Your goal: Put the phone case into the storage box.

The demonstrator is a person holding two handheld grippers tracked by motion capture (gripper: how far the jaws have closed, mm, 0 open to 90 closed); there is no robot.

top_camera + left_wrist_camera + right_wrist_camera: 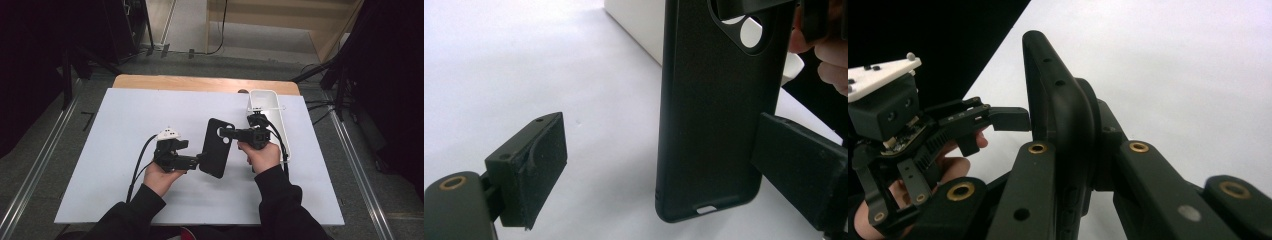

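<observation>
A black phone case (217, 147) is held up off the white board, tilted, between both grippers. My right gripper (226, 134) is shut on its upper end by the camera cutout; in the right gripper view the jaws clamp the case (1048, 90) edge-on, with the gripper (1073, 136) around it. My left gripper (199, 160) is open at the case's lower end. In the left gripper view the case (714, 110) stands between the spread jaws, against the right pad (794, 160) and well apart from the left pad (541, 160).
A white rectangular bin (272, 102) stands at the board's back right, just behind the right hand. The white board (130, 130) covers a wooden table (200, 82). Dark stands and cables flank the table on the floor.
</observation>
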